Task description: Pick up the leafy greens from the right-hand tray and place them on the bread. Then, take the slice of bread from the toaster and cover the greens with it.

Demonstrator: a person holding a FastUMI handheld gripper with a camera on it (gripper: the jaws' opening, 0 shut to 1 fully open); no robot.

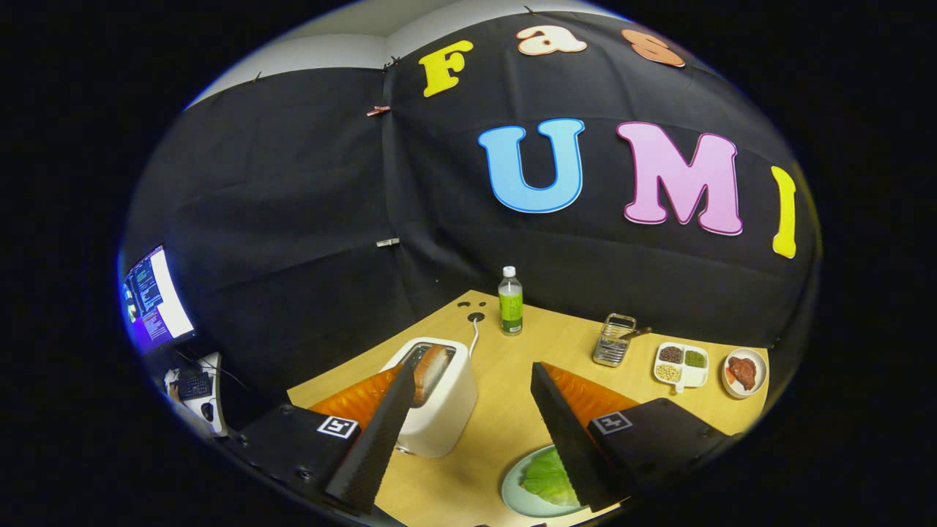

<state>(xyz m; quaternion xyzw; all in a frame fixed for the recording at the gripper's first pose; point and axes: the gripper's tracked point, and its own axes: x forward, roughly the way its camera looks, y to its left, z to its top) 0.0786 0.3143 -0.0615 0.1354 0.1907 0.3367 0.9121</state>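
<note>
My gripper (472,369) is open, held above the wooden table (505,410) with nothing between its fingers. A white toaster (443,410) stands by the left finger, which covers part of its near side. A slice of bread (430,369) sticks up out of its slot, just right of the left fingertip. Below the fingers, close to the right one, a leafy green (547,479) lies on a pale green plate (512,490). The right finger hides part of the leaf and plate. I cannot tell whether bread lies under the leaf.
Beyond the fingers a green-labelled bottle (510,301) stands at the table's back edge. To the right are a small metal basket (613,340), a white divided tray (681,364) with grains, and a little dish (745,372) with a reddish piece. A monitor (154,300) glows off the table's left.
</note>
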